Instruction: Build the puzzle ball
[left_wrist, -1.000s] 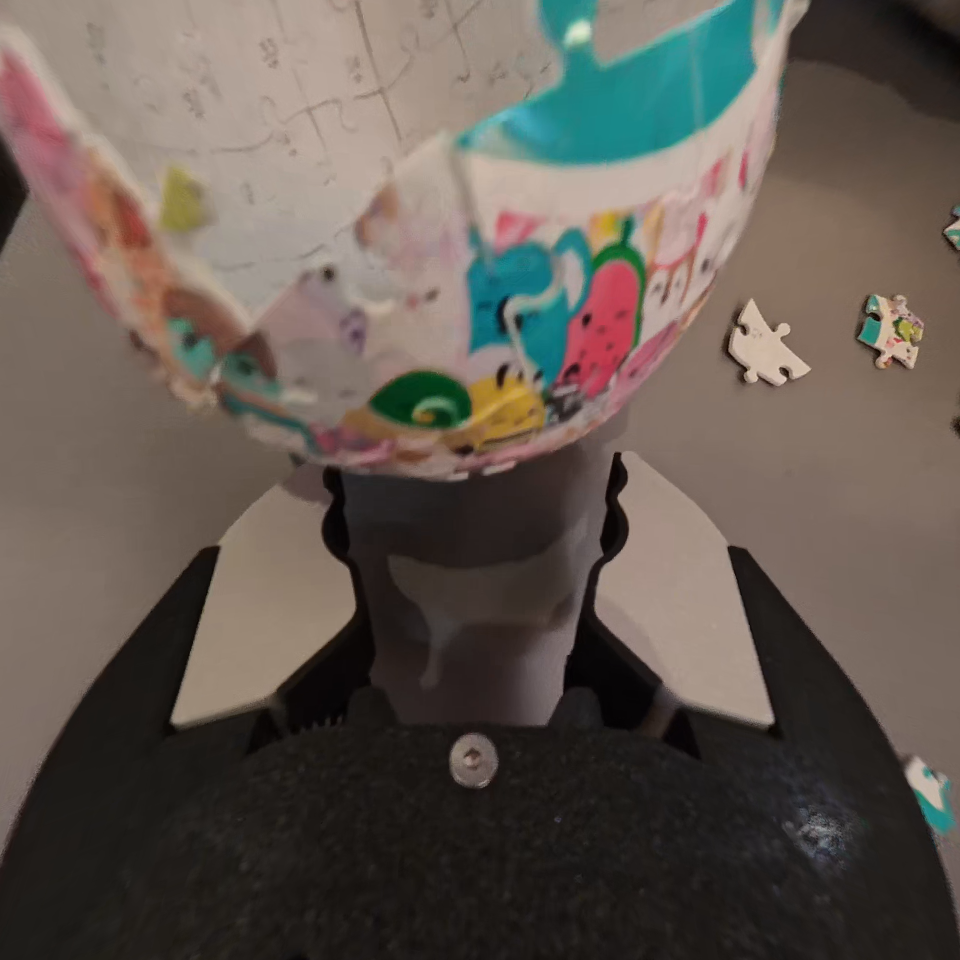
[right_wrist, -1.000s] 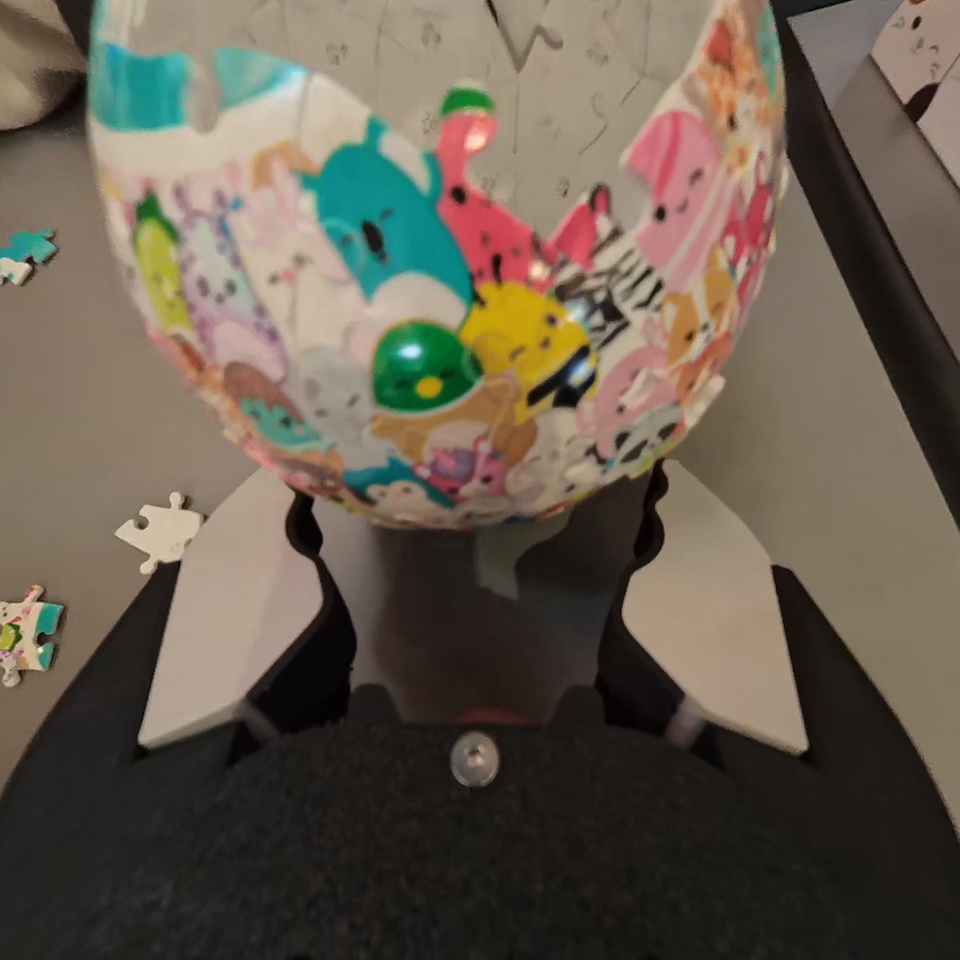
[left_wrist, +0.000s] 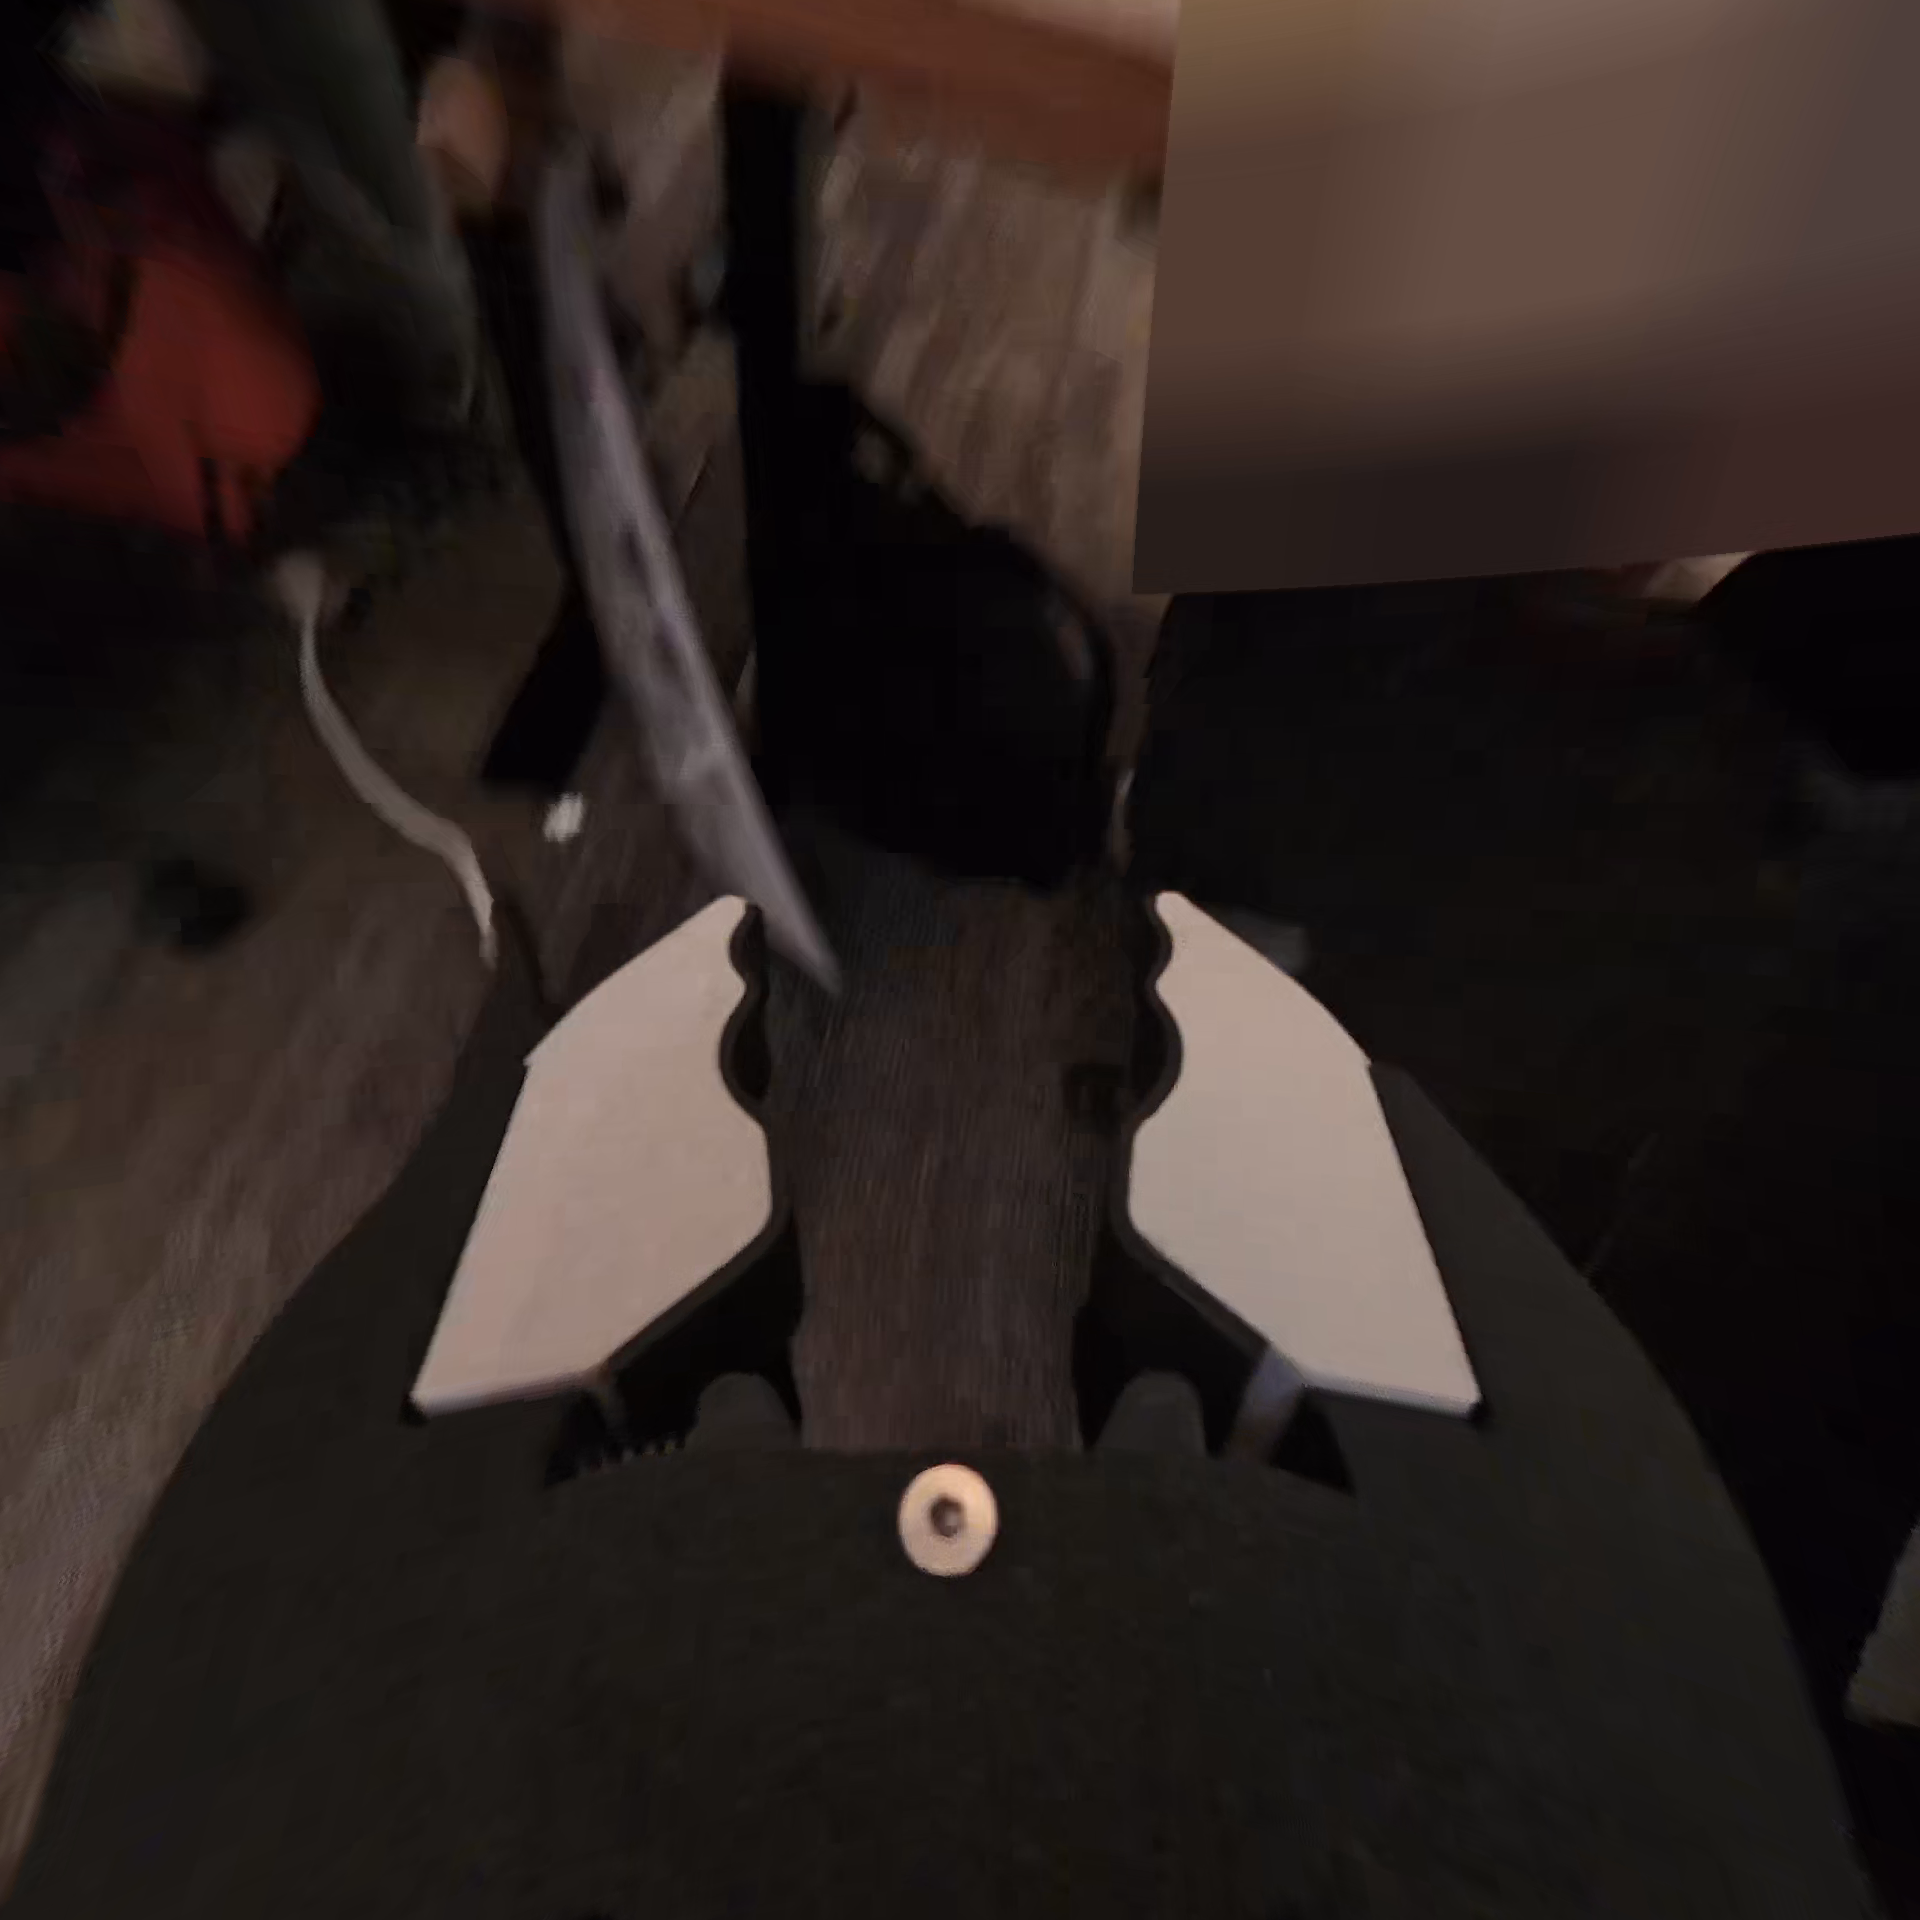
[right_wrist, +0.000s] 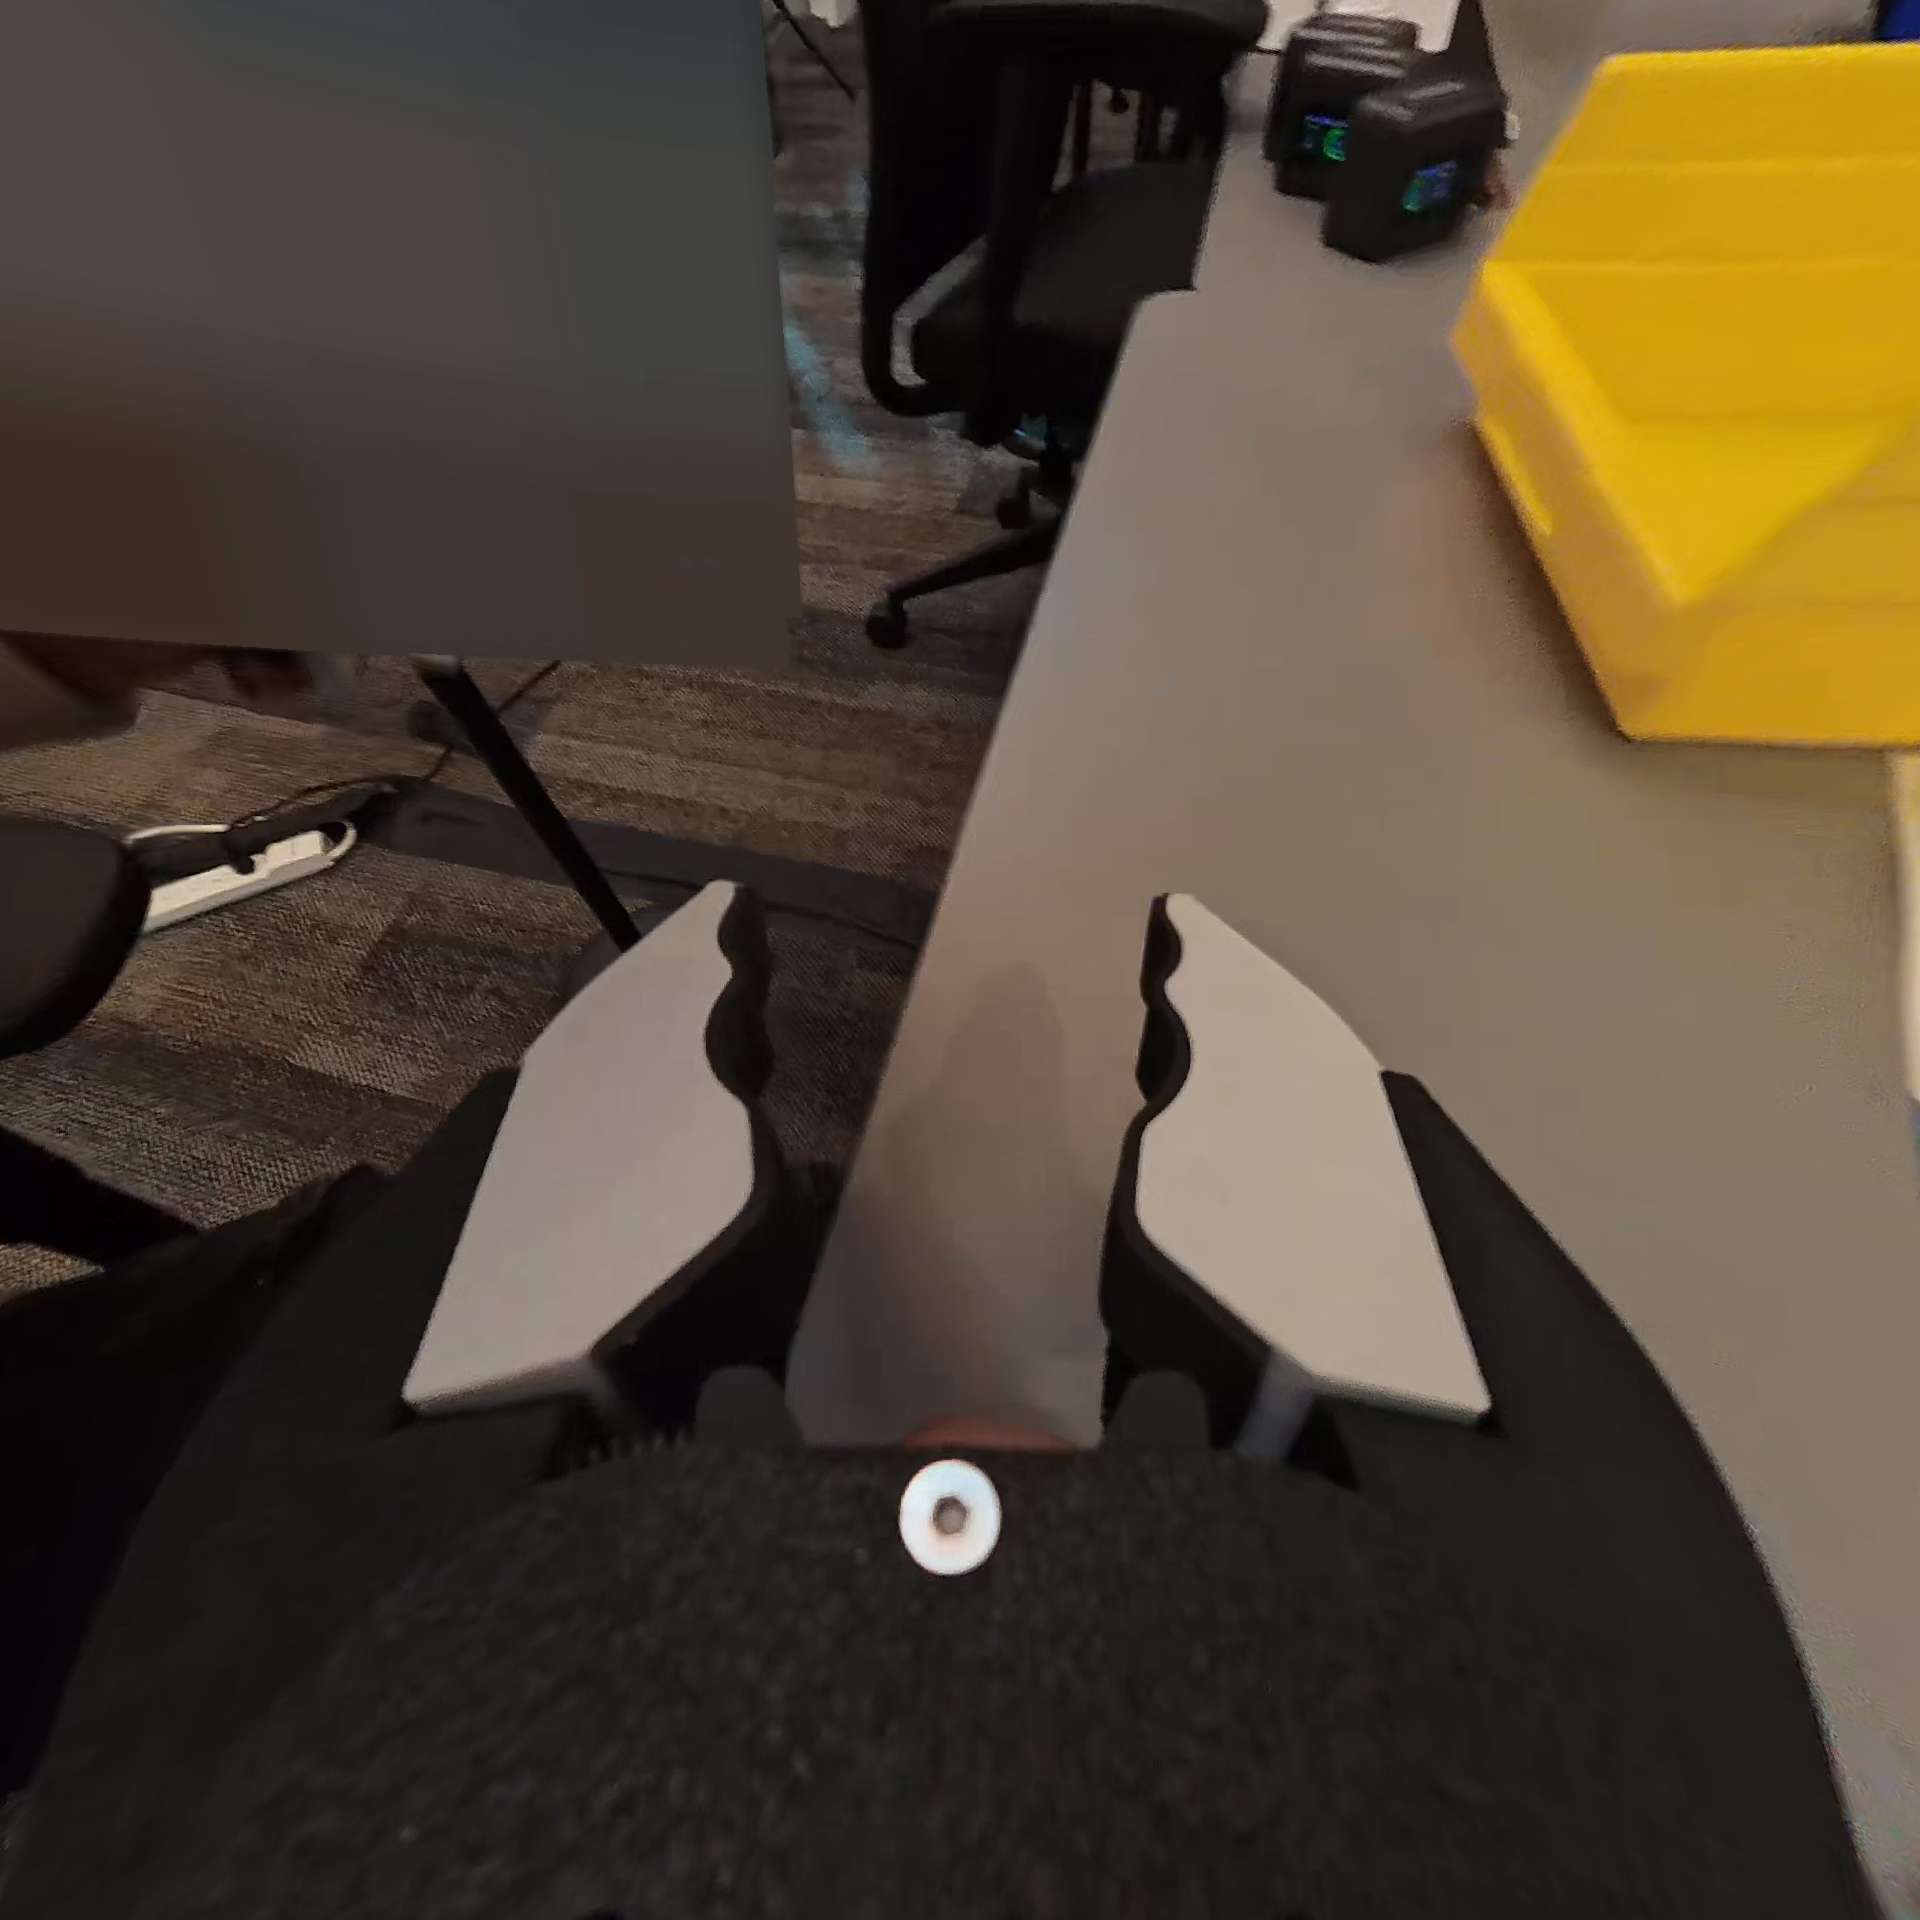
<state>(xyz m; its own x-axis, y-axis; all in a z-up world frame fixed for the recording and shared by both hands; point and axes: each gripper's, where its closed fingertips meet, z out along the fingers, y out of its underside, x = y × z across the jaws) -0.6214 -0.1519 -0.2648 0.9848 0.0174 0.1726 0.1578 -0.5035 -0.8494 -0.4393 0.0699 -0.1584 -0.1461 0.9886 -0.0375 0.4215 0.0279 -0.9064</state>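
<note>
Off the table (right_wrist: 1351, 831) now: we no longer see the puzzle ball in either view. Left gripper (left_wrist: 951, 945) and right gripper (right_wrist: 951, 945) both gape wide, empty, so we judge assembly interrupted.

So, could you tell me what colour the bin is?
Bright yellow bin, clearest in the right wrist view.

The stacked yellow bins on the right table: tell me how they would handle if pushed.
The yellow bins look like thin moulded plastic, so probably stiff and light for their bulk. Flat-based on the smooth grey table, they would likely slide rather than tip. Being nested, the upper one might shift separately.
</note>
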